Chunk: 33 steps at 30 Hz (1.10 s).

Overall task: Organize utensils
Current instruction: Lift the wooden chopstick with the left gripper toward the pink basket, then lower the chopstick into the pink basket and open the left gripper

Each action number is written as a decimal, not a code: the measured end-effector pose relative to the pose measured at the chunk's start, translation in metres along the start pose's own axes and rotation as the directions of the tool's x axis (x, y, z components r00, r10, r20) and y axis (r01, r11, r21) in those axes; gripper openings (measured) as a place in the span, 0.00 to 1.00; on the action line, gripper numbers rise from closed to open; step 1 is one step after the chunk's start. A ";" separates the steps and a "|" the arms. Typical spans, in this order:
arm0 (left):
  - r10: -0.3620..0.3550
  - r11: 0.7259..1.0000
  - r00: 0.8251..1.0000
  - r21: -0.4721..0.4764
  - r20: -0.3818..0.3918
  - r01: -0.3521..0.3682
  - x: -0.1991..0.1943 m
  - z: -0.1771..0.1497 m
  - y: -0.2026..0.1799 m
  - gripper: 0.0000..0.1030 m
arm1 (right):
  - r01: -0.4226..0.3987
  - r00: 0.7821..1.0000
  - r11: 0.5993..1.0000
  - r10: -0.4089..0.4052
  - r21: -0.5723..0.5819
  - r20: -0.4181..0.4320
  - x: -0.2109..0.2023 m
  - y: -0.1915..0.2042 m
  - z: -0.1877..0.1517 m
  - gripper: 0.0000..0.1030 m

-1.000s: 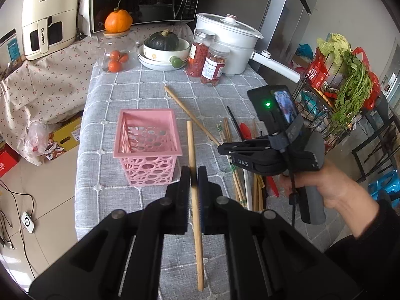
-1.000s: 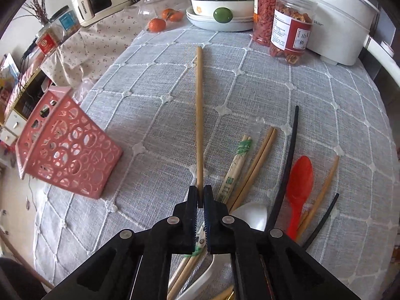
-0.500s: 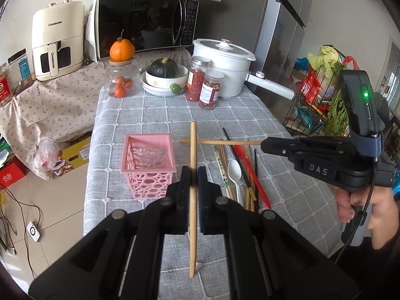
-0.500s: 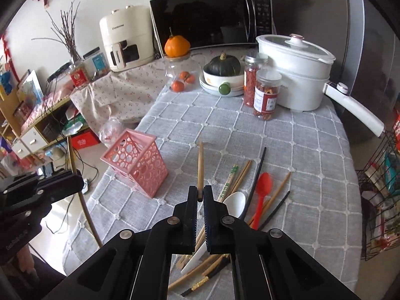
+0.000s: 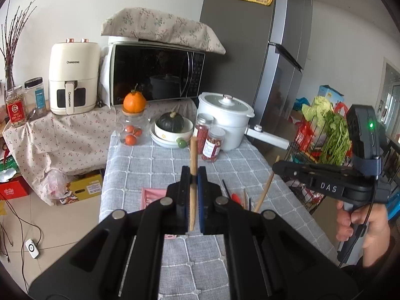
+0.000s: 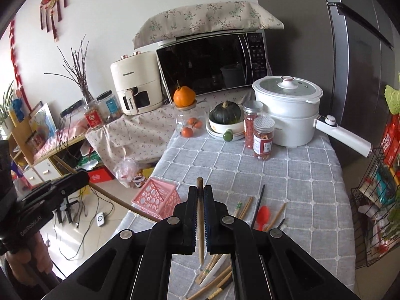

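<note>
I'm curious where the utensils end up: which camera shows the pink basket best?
The right wrist view: the pink basket stands in the open on the table, two sides visible. In the left wrist view only slivers peek out behind the left gripper.

The right gripper pinches a long wooden chopstick tight between its fingers. Below it on the worktop sit a pink basket, a red spoon and more chopsticks. At the left, the left gripper holds another wooden chopstick.
</note>
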State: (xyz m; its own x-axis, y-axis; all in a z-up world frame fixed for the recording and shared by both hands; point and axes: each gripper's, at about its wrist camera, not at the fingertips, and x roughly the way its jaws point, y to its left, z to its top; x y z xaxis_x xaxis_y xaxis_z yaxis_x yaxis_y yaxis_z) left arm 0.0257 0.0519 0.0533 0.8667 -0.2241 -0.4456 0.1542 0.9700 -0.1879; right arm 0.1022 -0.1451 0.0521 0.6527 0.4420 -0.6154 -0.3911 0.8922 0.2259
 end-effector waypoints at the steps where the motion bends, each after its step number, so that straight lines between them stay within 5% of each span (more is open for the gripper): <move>1: 0.001 1.000 1.000 -0.004 0.023 0.000 -0.003 0.003 0.001 0.06 | 0.002 1.000 1.000 -0.002 -0.001 0.001 0.000 0.001 0.001 0.04; 9: 0.048 0.998 0.980 -0.036 0.191 -0.042 -0.015 0.028 0.016 0.06 | 0.003 0.999 1.000 -0.002 -0.019 0.033 -0.006 0.014 0.010 0.04; 15: 0.110 0.994 0.964 -0.048 0.244 -0.101 -0.002 0.036 0.026 0.06 | -0.005 0.998 0.999 0.007 -0.037 0.065 -0.014 0.029 0.025 0.04; 19: 0.127 0.991 0.970 -0.058 0.210 -0.117 0.021 0.034 0.036 0.06 | -0.013 0.996 0.998 0.018 -0.057 0.087 -0.019 0.040 0.037 0.04; 27: 0.124 0.990 0.992 -0.069 0.009 -0.123 0.079 0.015 0.053 0.06 | -0.016 0.991 0.995 0.029 -0.098 0.130 -0.026 0.059 0.053 0.04; 29: 0.120 0.989 0.993 -0.089 -0.020 -0.122 0.084 0.014 0.056 0.14 | -0.021 0.990 0.995 0.034 -0.094 0.135 -0.024 0.060 0.054 0.04; 31: 0.134 0.984 0.991 -0.115 -0.020 -0.135 0.081 0.013 0.058 0.46 | -0.033 0.989 0.996 0.044 -0.081 0.139 -0.022 0.060 0.057 0.04; 33: 0.142 0.982 0.990 -0.126 0.001 -0.140 0.069 0.014 0.060 0.55 | -0.051 0.988 0.997 0.059 -0.063 0.146 -0.020 0.059 0.062 0.04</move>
State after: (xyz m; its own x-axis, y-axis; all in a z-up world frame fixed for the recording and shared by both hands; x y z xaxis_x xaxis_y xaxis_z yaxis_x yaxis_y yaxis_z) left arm 0.1014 0.0954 0.0233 0.8803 -0.0845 -0.4669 -0.0300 0.9721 -0.2324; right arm 0.1058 -0.0952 0.1243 0.7159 0.5029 -0.4844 -0.4636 0.8611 0.2089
